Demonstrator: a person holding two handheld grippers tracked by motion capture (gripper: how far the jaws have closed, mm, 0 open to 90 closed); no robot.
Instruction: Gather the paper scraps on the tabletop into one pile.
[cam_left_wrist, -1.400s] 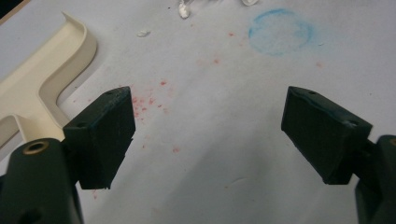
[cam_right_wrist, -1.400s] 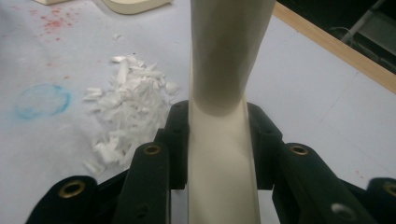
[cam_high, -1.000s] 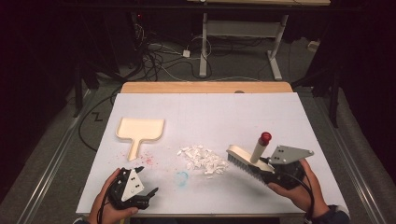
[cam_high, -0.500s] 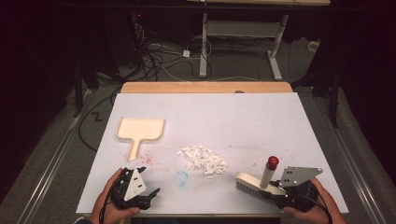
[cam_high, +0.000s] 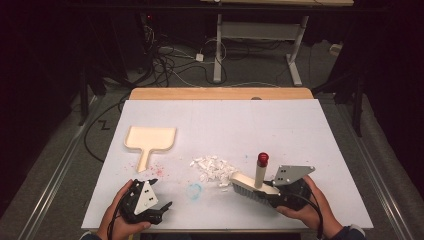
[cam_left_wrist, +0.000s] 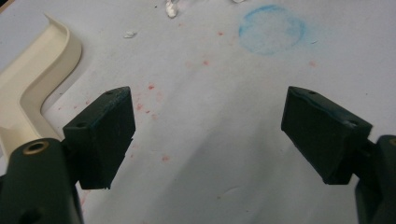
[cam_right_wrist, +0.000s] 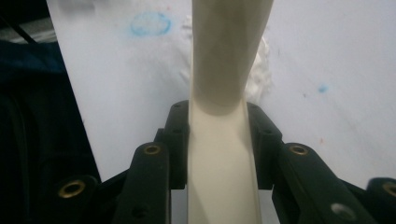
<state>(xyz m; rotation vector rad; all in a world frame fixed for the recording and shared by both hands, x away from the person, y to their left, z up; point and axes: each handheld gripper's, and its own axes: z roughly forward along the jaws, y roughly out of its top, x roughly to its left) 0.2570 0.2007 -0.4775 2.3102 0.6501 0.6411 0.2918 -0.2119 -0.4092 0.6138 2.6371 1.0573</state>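
Right gripper (cam_high: 280, 196) jaws clamped on the brush (cam_high: 248, 186) body; left gripper (cam_high: 159, 210) jaws wide apart, empty, near the table's (cam_high: 300, 130) front-left edge. Over the last second the brush swung away toward the front-right edge and has now returned, bristles touching the white scraps (cam_high: 212, 166) mid-front. Judged: a sweeping stroke begins. Dustpan (cam_high: 150, 139), left side, holds nothing visible.

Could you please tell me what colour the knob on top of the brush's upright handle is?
Red, on the cream plastic brush's knob; it shows best in the high view.
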